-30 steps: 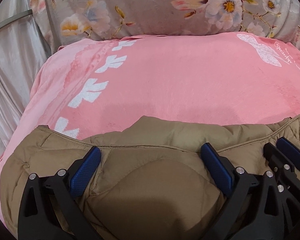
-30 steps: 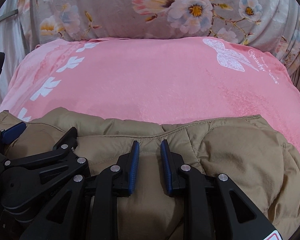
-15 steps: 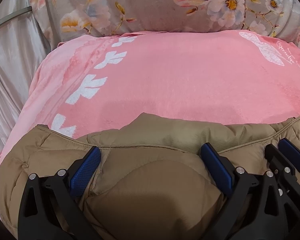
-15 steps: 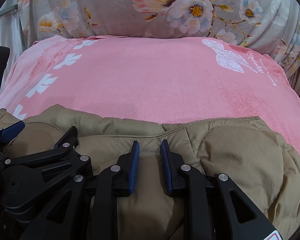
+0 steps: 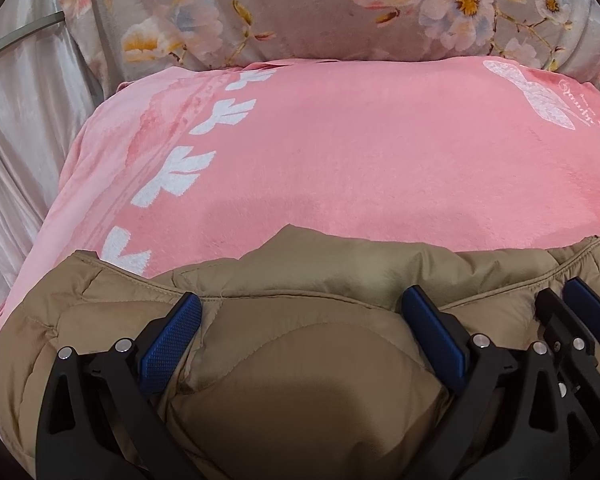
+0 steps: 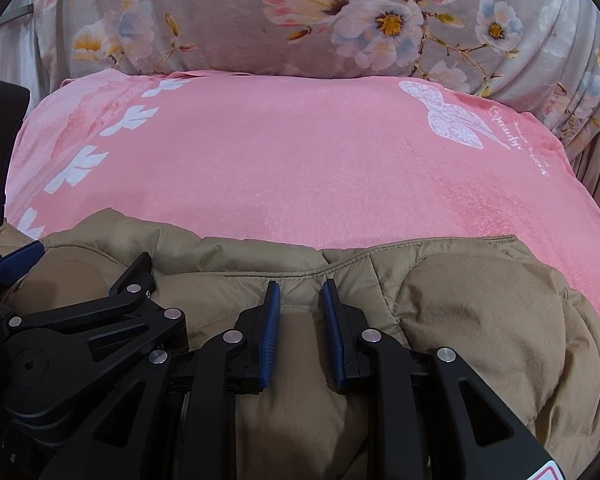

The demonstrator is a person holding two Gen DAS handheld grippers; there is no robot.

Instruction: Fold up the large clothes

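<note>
A tan quilted puffer jacket (image 5: 308, 364) lies bunched at the near edge of a pink blanket (image 5: 360, 152); it also shows in the right wrist view (image 6: 472, 320). My left gripper (image 5: 300, 312) is open, its jaws wide apart over a puffed panel of the jacket. My right gripper (image 6: 300, 300) has its jaws close together with jacket fabric between the blue pads, near the hem seam. The right gripper's fingers show at the right edge of the left wrist view (image 5: 580, 320), close beside the left one.
A grey floral cushion (image 6: 340, 20) stands behind the pink blanket (image 6: 300, 160). Pale satin fabric (image 5: 20, 120) hangs at the left. The blanket carries white leaf prints (image 5: 188, 168) and a butterfly print (image 6: 452, 120).
Both views have shifted slightly, the blanket sliding a little lower in frame. The jacket and both grippers keep the same pose relative to each other.
</note>
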